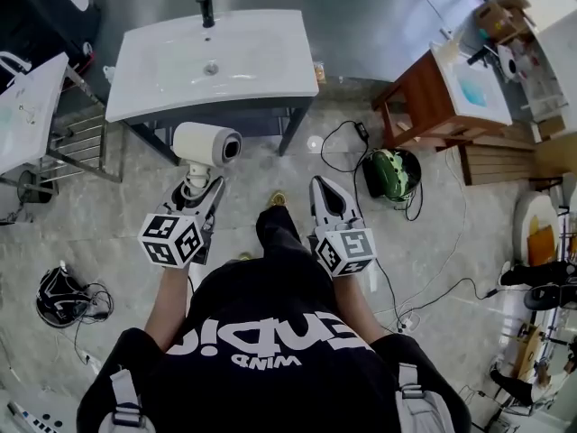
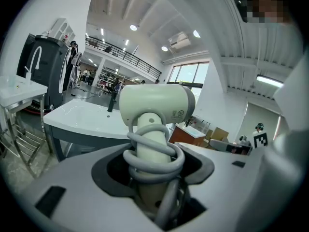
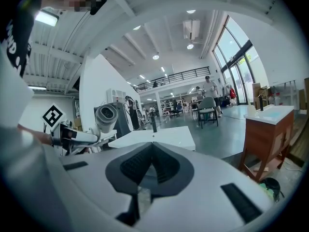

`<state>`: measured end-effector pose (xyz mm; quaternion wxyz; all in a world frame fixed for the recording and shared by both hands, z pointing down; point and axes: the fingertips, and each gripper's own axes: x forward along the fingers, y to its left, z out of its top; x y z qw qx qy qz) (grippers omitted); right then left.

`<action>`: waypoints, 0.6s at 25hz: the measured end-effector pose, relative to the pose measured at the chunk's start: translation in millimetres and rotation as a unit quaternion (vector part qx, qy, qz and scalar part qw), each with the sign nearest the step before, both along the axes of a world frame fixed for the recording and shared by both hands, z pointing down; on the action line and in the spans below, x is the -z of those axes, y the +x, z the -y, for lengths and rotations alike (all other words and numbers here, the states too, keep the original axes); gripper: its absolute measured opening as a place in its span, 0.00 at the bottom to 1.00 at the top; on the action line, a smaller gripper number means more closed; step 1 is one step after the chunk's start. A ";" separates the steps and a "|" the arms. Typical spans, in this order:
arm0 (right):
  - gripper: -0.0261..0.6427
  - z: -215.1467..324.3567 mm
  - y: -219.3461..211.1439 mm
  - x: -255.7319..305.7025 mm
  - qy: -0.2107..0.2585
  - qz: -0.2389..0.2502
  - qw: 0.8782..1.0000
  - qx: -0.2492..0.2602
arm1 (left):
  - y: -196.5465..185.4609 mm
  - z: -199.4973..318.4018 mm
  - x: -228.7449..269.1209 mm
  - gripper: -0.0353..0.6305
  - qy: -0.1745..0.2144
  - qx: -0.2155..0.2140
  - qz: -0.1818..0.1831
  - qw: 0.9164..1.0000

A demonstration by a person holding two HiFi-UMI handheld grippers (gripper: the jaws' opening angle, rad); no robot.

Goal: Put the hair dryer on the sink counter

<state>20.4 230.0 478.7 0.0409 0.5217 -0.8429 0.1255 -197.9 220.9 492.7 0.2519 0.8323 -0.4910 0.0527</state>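
Left gripper (image 1: 200, 186), head view: it is clenching the handle of the hair dryer (image 1: 207, 142). The dryer is hanging off the sink counter (image 1: 162, 79), just at 6 o'clock of its front edge and not touching it. The barrel's long axis is running 9-to-3, with the dark open end facing 3 o'clock. The handle is dropping toward 6 o'clock into the jaws. The right gripper (image 1: 322, 186) is sitting at 3 o'clock of the left one, its jaws tapering together on nothing. A faucet (image 1: 206, 5) is standing at the counter's 12 o'clock edge.

Left gripper view: the left gripper (image 2: 154, 173) is pressing both jaws on the upright handle. A grey cord (image 2: 154, 156) is looping round the handle just above the pads. The hair dryer (image 2: 157, 105) barrel is lying crosswise on top. The sink counter (image 2: 82, 117) is showing at 9 o'clock, beyond the dryer.

Right gripper view: the right gripper (image 3: 150, 151) is keeping its jaws closed tip to tip, empty. The hair dryer (image 3: 106, 116) is showing at 10 o'clock, its open end turned toward this camera. The sink counter (image 3: 159, 137) is lying straight ahead past the jaws.
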 end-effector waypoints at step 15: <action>0.07 85.8 20.7 12.5 0.002 0.012 1.000 0.002 | 29.0 83.3 5.9 0.45 -0.009 -0.009 -0.005 1.000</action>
